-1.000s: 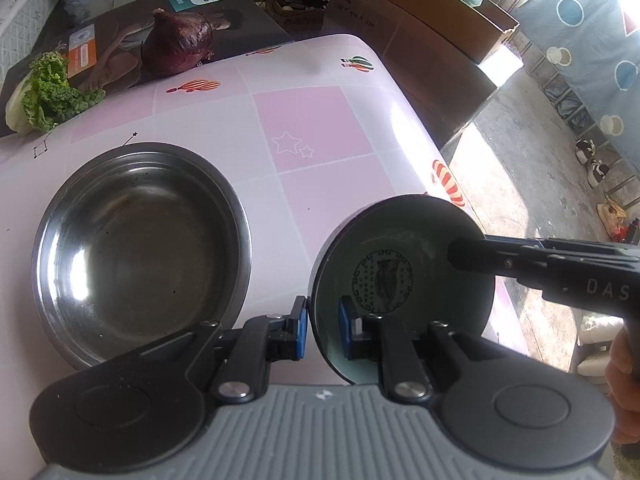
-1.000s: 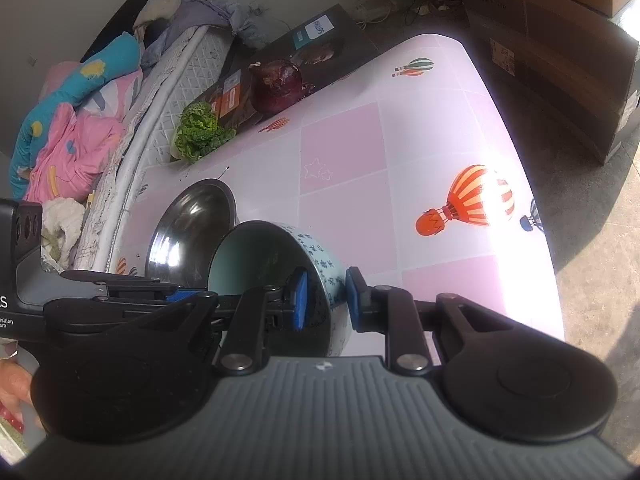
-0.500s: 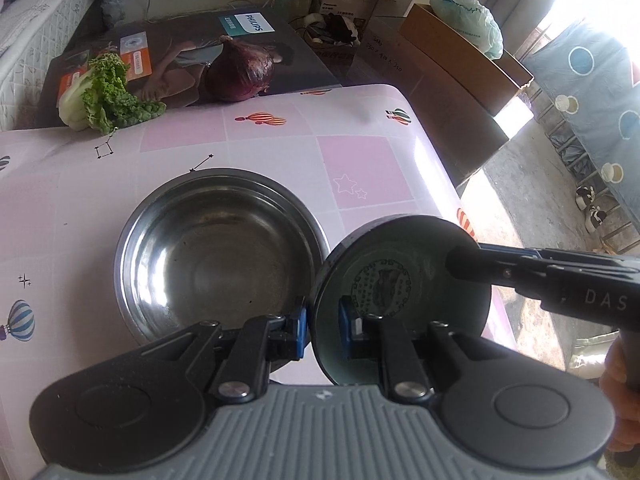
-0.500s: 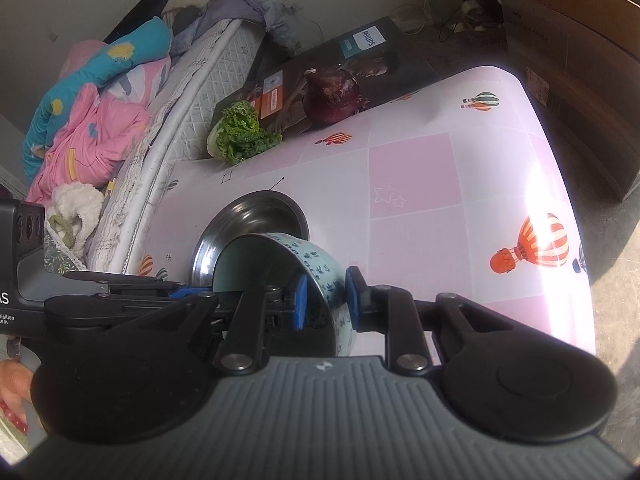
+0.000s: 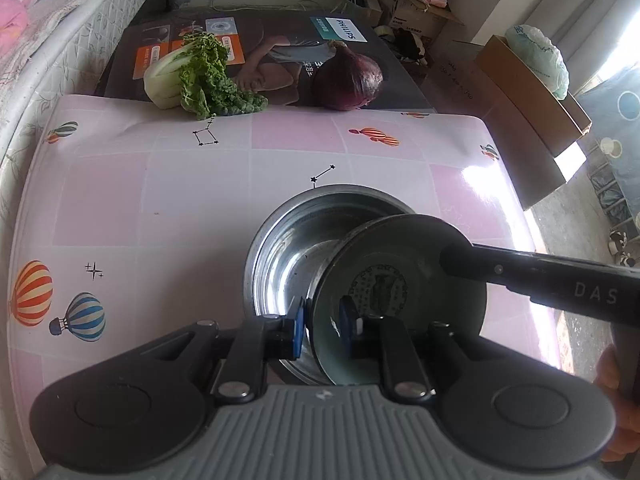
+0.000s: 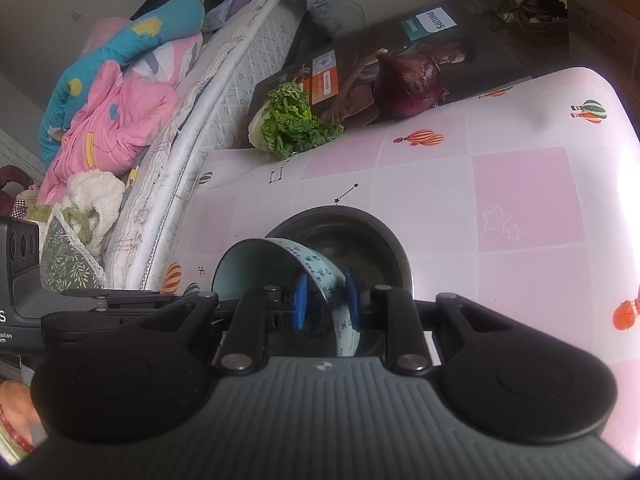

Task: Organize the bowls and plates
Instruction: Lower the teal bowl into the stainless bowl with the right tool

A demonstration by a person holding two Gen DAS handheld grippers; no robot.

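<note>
Now the ceramic bowl hangs tilted over the steel bowl, no longer beside it; left gripper and right gripper each pinch its rim.

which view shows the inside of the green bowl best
The left wrist view: the bowl faces the camera, so its whole interior and the printed motif at its bottom show. The right wrist view shows it edge-on: mostly the patterned outer wall and a sliver of interior.
</note>
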